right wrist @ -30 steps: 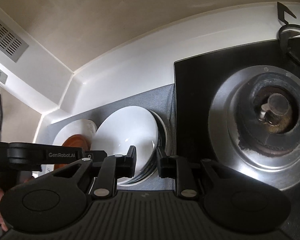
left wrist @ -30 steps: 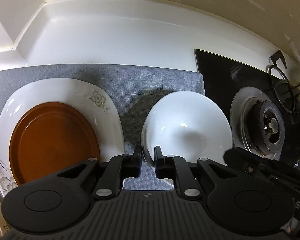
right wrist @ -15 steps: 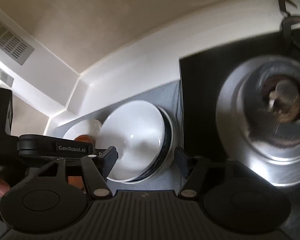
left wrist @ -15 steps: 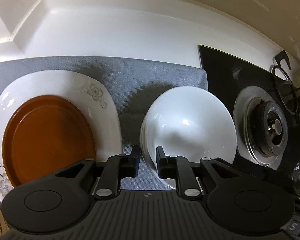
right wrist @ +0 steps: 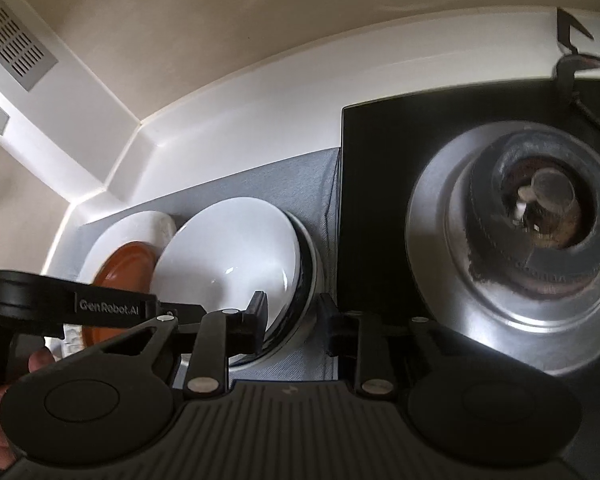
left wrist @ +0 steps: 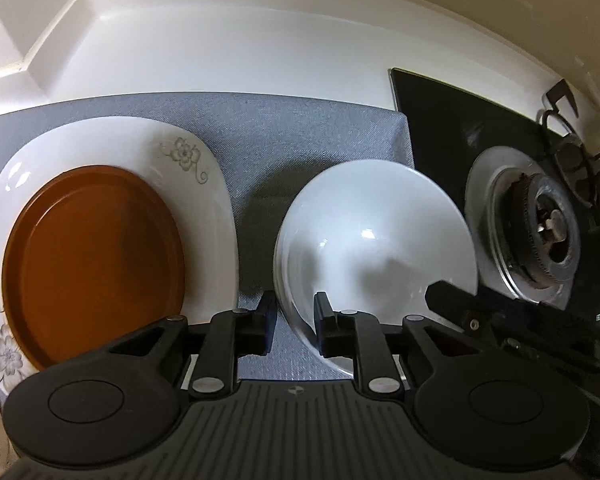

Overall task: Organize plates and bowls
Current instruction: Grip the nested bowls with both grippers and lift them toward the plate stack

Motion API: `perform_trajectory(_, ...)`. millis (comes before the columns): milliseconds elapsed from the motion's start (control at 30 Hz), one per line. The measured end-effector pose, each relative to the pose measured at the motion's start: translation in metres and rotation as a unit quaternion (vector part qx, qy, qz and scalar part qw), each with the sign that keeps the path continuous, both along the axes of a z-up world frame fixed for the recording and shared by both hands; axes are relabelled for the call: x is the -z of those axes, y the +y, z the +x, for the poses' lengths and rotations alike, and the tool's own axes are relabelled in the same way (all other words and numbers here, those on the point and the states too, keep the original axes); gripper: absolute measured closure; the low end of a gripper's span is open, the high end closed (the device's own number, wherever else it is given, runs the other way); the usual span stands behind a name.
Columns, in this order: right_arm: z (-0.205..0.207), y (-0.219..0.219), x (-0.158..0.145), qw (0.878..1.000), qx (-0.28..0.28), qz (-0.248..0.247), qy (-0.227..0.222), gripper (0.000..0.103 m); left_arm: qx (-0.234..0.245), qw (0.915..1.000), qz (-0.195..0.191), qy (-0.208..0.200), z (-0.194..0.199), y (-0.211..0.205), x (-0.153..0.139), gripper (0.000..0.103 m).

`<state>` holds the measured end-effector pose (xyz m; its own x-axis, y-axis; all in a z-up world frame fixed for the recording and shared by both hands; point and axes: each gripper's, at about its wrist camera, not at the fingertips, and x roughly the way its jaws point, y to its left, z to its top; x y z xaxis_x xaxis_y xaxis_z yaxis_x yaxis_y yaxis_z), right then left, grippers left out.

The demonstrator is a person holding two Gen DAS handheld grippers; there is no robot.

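A stack of white bowls [left wrist: 376, 236] sits on a grey mat [left wrist: 300, 136], with a dark-rimmed bowl low in the stack in the right wrist view [right wrist: 236, 252]. My left gripper [left wrist: 294, 320] is shut on the near left rim of the top bowl. My right gripper [right wrist: 292, 316] straddles the stack's right rim, its jaws narrowed around it. A brown plate [left wrist: 92, 256] lies on a white flowered plate [left wrist: 216, 184] to the left.
A black glass gas hob [left wrist: 440, 120] with a steel burner [left wrist: 540, 232] borders the mat on the right. A white backsplash [left wrist: 240, 48] runs behind. The right gripper's body [left wrist: 512, 320] reaches in at the bowl's right side.
My right gripper opened wide half a second ago and has now narrowed around the stack's right rim. My left gripper stays shut on the bowl's rim.
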<state>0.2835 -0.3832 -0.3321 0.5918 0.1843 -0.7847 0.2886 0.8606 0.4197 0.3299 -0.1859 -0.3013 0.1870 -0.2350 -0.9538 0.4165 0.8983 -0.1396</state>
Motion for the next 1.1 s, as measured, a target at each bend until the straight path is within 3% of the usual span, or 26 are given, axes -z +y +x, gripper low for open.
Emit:
perform_trajectory(400,-0.012,0.008,-0.009,1.0,-0.006,-0.003,-0.01,0.073,-0.021,0.9997,-0.003,0.009,-0.013,0.008,-0.005,0.08)
perform_trajectory(767,-0.018,0.025,-0.065,0.999,-0.021,-0.012,-0.048,0.073,-0.018,0.9995,-0.016,-0.022,-0.024,0.028,-0.065,0.08)
perform_trajectory(933,-0.008,0.044,-0.081,0.998,-0.039,-0.008,-0.054,0.073,-0.044,0.9986,-0.019,-0.023,-0.017,0.054,-0.08,0.08)
perform_trajectory(1100,0.018,0.088,-0.084,0.995,-0.09,-0.007,-0.05,0.073,-0.096,0.995,-0.015,-0.024,-0.01,0.105,-0.084,0.08)
